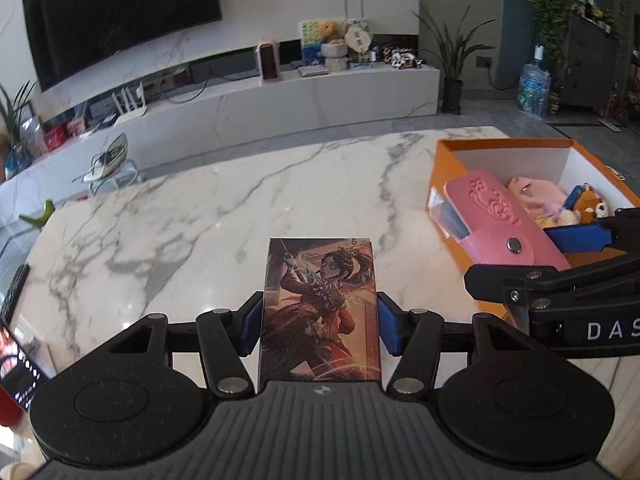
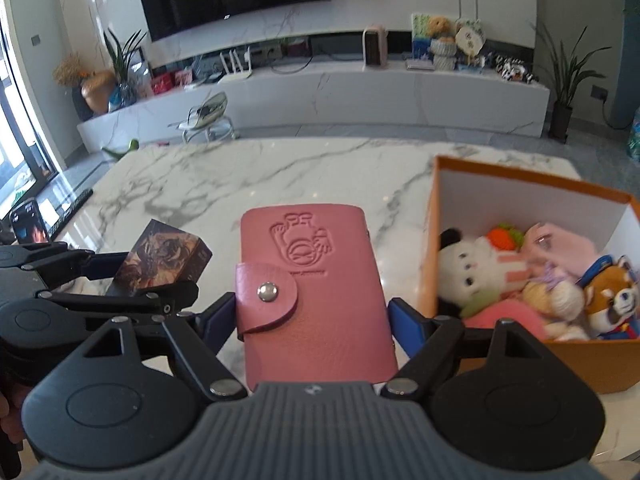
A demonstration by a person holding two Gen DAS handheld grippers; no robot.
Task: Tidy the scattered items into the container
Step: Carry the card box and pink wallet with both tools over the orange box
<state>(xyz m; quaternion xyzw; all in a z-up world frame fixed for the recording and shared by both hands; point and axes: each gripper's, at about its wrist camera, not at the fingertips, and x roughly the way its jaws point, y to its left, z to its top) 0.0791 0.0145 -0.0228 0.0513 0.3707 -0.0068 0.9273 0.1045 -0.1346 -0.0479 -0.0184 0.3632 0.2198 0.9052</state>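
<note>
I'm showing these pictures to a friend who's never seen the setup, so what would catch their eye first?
Probably the pink snap-button wallet clamped in the right gripper, front and centre above the marble table. Next, the illustrated card box gripped in the left gripper. Then the orange box at the right, already holding plush toys.

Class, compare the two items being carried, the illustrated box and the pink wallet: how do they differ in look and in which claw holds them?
The illustrated box is dark, printed with a warrior figure; the pink wallet is plain leather with an embossed emblem and a snap tab. The box sits in the left claw, the wallet in the right claw. The wallet looks wider. Both are upright rectangles, gripped by their sides above the marble table.
</note>
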